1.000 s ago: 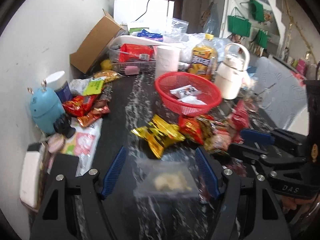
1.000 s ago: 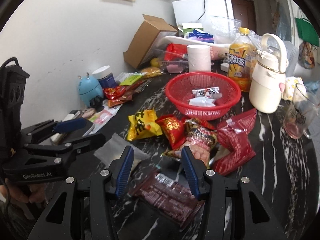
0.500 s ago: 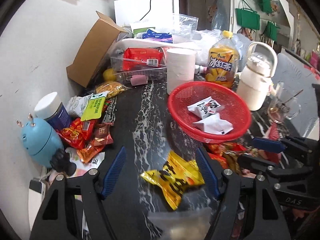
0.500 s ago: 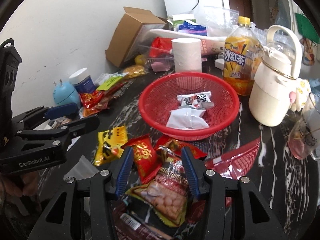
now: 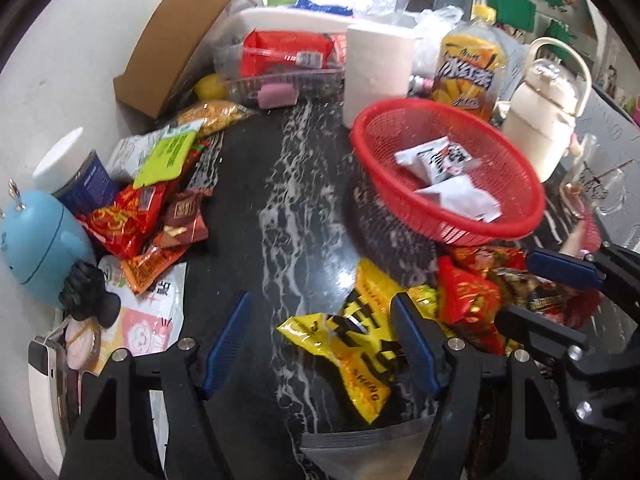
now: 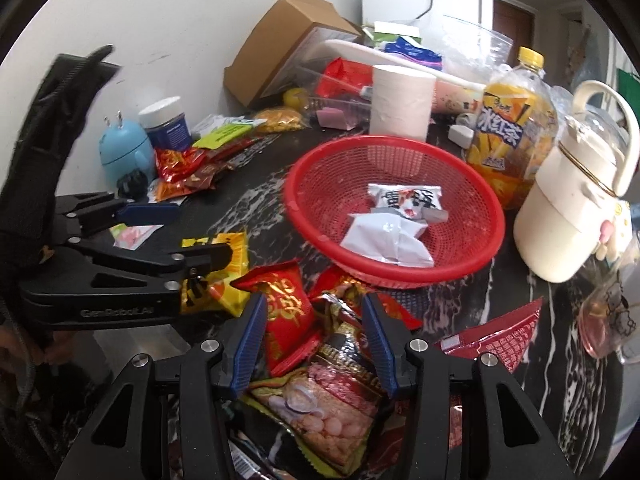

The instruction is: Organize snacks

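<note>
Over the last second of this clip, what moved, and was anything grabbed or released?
Both grippers advanced toward the red basket. The left gripper passed over the clear pouch and now sits open at the yellow packet. The right gripper left the dark wrapper and is open over the peanut bag. Nothing grabbed or released. The basket's two white packets and the table clutter lie unchanged.
</note>
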Demonstrator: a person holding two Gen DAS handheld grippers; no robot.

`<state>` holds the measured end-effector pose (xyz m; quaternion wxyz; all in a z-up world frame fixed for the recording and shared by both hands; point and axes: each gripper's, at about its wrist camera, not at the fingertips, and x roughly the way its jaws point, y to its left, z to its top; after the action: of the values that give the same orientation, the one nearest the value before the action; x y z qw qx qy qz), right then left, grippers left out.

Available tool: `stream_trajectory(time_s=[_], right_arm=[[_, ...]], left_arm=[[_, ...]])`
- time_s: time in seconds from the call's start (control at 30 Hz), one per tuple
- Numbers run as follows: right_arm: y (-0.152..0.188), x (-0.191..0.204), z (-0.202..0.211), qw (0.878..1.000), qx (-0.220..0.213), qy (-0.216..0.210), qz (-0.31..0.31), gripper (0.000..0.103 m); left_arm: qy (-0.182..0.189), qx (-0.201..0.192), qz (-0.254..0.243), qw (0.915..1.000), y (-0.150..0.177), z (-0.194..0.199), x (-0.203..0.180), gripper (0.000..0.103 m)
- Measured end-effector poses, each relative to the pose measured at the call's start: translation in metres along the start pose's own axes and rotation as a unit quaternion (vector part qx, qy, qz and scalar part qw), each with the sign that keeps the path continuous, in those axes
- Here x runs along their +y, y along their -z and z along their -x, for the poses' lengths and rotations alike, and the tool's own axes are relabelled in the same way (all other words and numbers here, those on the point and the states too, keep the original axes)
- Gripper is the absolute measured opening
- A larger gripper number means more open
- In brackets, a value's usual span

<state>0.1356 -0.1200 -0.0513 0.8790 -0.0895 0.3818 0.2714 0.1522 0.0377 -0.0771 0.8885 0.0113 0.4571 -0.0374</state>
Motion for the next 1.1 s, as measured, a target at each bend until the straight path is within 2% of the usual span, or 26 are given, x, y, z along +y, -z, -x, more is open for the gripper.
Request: stream_trajectory(time_s=[0.07,0.13,0.23,0.33,0.53,0.6,0.67,0.73,0.93,1.1], right_arm=[[-0.002,0.001,-0.003,1.000,0.007,-0.019,-0.007,0.048],[-0.003,0.003,-0.006,1.000,0.011,-0.018,0.002,0.048],[-0.003,0.011,-0.010,0.999,0.017,-0.020,0.026,0.051],[-0.004,0.016,-0.021,0.997,0.041,-0.044,0.040,0.051],[-0.003,0.020,-0.026,0.997,0.035,-0.041,0.052,0.051],[-0.002,0.021,-0.025,0.997,0.030,-0.035,0.055,0.049],[-0.001,0.021,-0.025,0.998,0.026,-0.023,0.057,0.039],[-0.001,0.019,-0.024,0.998,0.023,-0.016,0.057,0.033],[0.002,0.019,-0.019,0.998,0.022,-0.024,0.050,0.028],[0.009,0.024,-0.014,0.998,0.027,-0.032,0.051,0.028]], left_arm=[[0.020,0.012,0.011,0.9997,-0.001,-0.003,0.004,0.071],[0.048,0.027,0.027,0.9981,-0.001,-0.007,0.008,0.071],[0.067,0.037,0.037,0.9964,0.001,-0.011,0.012,0.071],[0.069,0.039,0.036,0.9962,0.001,-0.012,0.010,0.071],[0.072,0.039,0.034,0.9960,0.002,-0.013,0.011,0.071],[0.071,0.036,0.030,0.9964,0.003,-0.013,0.010,0.071],[0.065,0.027,0.019,0.9973,0.004,-0.011,0.008,0.070],[0.067,0.021,0.009,0.9975,0.005,-0.010,0.006,0.058],[0.088,0.029,0.003,0.9957,0.013,-0.009,0.000,0.044],[0.094,0.028,-0.006,0.9952,0.024,-0.003,-0.007,0.042]])
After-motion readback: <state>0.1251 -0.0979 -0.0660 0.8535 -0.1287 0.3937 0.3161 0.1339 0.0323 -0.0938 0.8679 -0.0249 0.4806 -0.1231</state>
